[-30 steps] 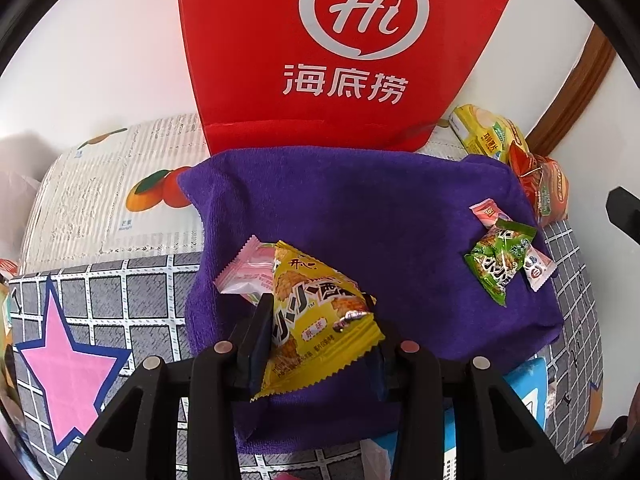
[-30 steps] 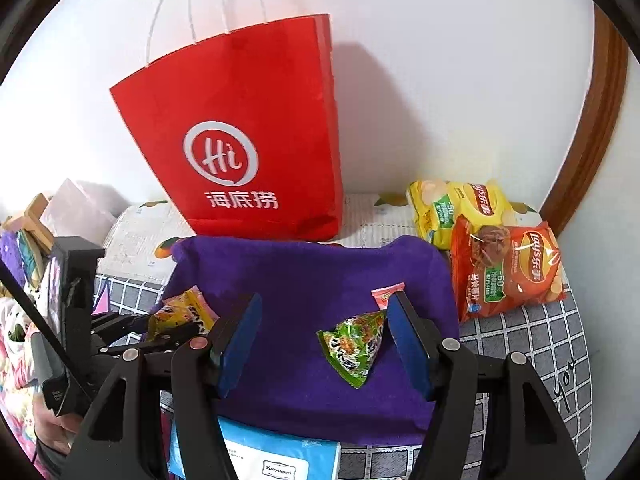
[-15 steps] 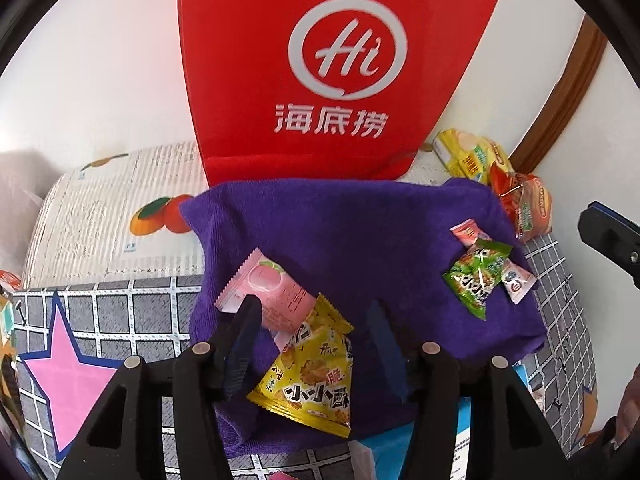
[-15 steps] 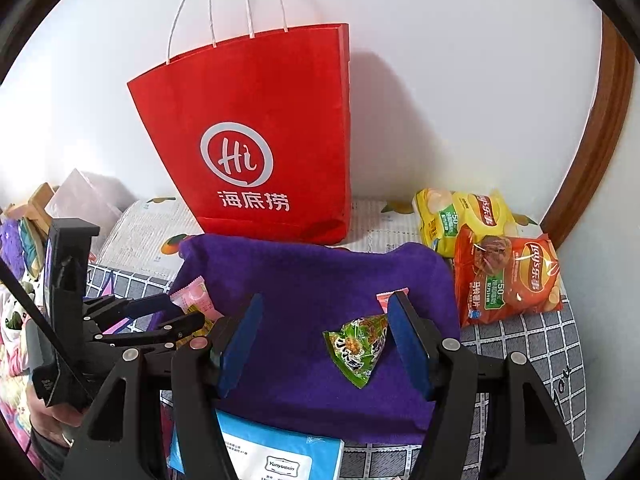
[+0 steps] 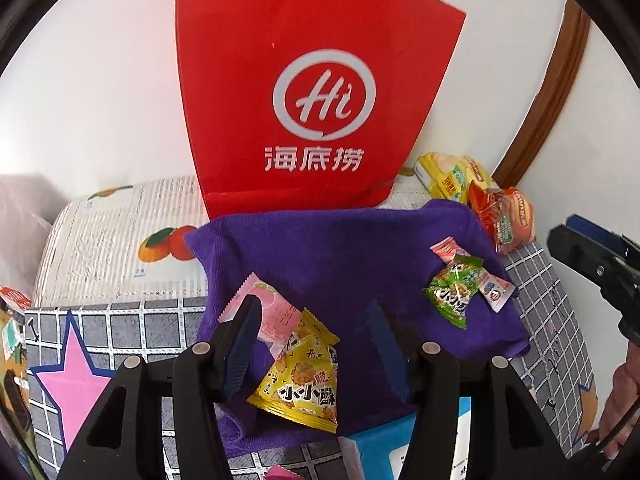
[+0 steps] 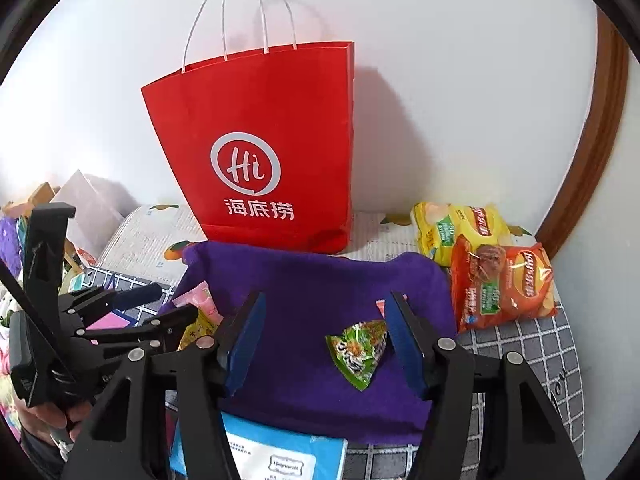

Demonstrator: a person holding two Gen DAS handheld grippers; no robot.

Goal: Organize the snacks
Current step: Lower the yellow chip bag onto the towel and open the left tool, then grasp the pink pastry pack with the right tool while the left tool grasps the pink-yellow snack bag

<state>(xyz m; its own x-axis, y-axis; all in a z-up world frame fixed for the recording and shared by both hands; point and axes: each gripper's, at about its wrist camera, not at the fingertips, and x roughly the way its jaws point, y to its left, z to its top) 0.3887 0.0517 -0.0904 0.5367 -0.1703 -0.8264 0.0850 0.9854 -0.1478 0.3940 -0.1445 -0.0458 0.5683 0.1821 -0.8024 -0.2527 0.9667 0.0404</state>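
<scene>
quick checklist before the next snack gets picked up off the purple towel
1. Left claw free of the yellow snack packet: ok, jaws just opened, packet lies on the purple towel.
2. Right claw open: ok, nothing gripped.
3. Green snack packet between the right claw's fingers: ok, near the right one, apart from both.
4. Pink packet clear of the yellow one: not ok, they overlap.
5. Red paper bag upright: ok; mouth open: cannot tell.

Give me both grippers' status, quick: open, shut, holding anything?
Left gripper: open, jaws just opened, holding nothing; yellow snack packet lies loose on the purple cloth.
Right gripper: open, holding nothing, above the green snack packet.
</scene>
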